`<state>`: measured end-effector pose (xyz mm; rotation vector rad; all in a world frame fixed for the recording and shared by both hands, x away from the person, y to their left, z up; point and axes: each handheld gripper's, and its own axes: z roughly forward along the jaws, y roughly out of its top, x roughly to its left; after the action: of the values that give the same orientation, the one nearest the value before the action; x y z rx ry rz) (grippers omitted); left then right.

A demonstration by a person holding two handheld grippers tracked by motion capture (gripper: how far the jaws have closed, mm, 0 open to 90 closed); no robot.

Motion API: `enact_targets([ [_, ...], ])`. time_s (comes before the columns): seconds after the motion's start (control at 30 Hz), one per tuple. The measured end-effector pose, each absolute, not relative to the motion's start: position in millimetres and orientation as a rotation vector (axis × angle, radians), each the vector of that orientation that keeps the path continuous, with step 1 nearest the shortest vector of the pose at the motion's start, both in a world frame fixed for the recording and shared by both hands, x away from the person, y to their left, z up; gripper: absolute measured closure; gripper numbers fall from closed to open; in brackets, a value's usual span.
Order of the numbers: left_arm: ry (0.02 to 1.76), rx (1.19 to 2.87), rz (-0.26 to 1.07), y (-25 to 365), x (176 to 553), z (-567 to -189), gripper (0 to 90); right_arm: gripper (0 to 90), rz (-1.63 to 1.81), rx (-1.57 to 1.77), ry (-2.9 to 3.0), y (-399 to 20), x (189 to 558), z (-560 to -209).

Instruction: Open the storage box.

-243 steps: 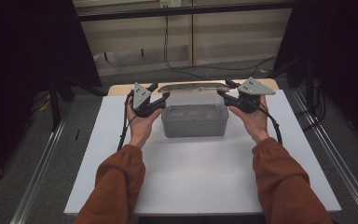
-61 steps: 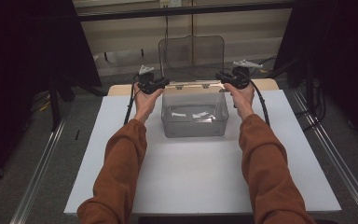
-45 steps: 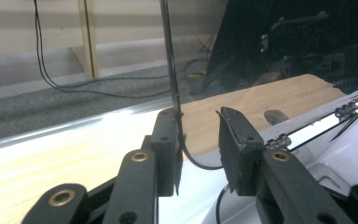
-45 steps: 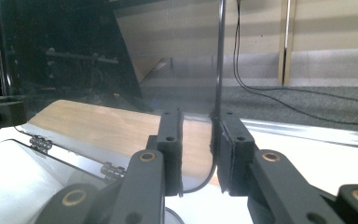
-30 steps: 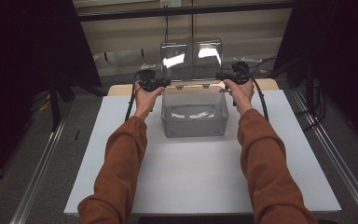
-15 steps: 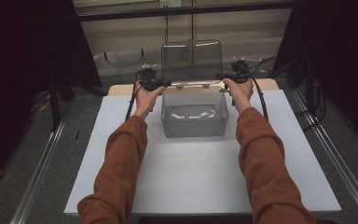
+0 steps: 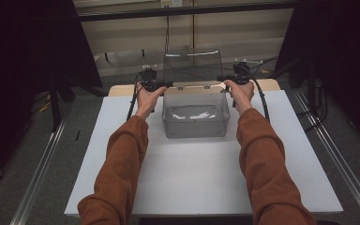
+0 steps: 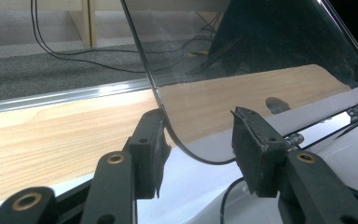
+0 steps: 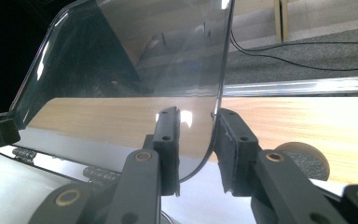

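A clear plastic box stands at the back middle of the white board, and its hinged lid is raised upright behind it. My left gripper is at the lid's lower left corner. In the left gripper view its jaws have just been opening. The lid's edge runs between them, close to one pad and well apart from the other. My right gripper is at the lower right corner. There the lid's rounded corner sits slanted between the jaws, touching both pads.
The white board lies on a wooden tabletop whose far edge runs just behind the box. Metal rails flank the table on both sides. Cables trail over the grey floor behind. Pale shapes show inside the box.
The lid, flat on the box at first, has been swung up on its hinges to stand upright. In the last second both hands stayed at its lower corners.
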<state>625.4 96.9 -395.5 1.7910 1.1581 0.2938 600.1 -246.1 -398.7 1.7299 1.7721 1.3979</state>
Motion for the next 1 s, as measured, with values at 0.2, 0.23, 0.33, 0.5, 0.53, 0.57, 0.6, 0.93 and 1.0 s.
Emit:
enact_targets([
  [0.2, 1.171, 1.778, 0.267, 98.4, 626.1, -397.2, 54.2, 67.4, 1.401, 1.732, 1.779, -245.5, 600.4, -401.0],
  [0.23, 1.17, 1.775, 0.268, 98.3, 626.3, -397.7, 54.2, 67.3, 1.401, 1.737, 1.777, -245.4, 600.6, -401.3],
  [0.33, 1.178, 1.763, 0.261, 98.5, 627.0, -399.0, 53.6, 66.4, 1.406, 1.738, 1.781, -245.4, 601.3, -402.0],
  [0.5, 1.196, 1.752, 0.25, 98.0, 627.0, -400.4, 52.7, 63.9, 1.403, 1.749, 1.78, -244.1, 601.7, -403.7],
  [0.53, 1.2, 1.746, 0.249, 97.7, 627.2, -400.8, 52.4, 63.4, 1.401, 1.75, 1.782, -244.0, 601.8, -404.4],
  [0.57, 1.202, 1.748, 0.254, 97.6, 627.5, -400.9, 51.9, 63.2, 1.404, 1.758, 1.779, -243.7, 601.8, -404.8],
  [0.6, 1.2, 1.751, 0.255, 97.8, 627.6, -401.0, 51.6, 63.2, 1.409, 1.763, 1.776, -243.7, 601.7, -405.1],
  [0.93, 1.21, 1.766, 0.271, 95.7, 624.8, -400.5, 49.2, 66.1, 1.339, 1.77, 1.786, -246.5, 602.1, -407.5],
  [1.0, 1.192, 1.775, 0.271, 92.0, 624.5, -402.7, 50.2, 71.3, 1.386, 1.774, 1.785, -248.4, 601.8, -406.8],
])
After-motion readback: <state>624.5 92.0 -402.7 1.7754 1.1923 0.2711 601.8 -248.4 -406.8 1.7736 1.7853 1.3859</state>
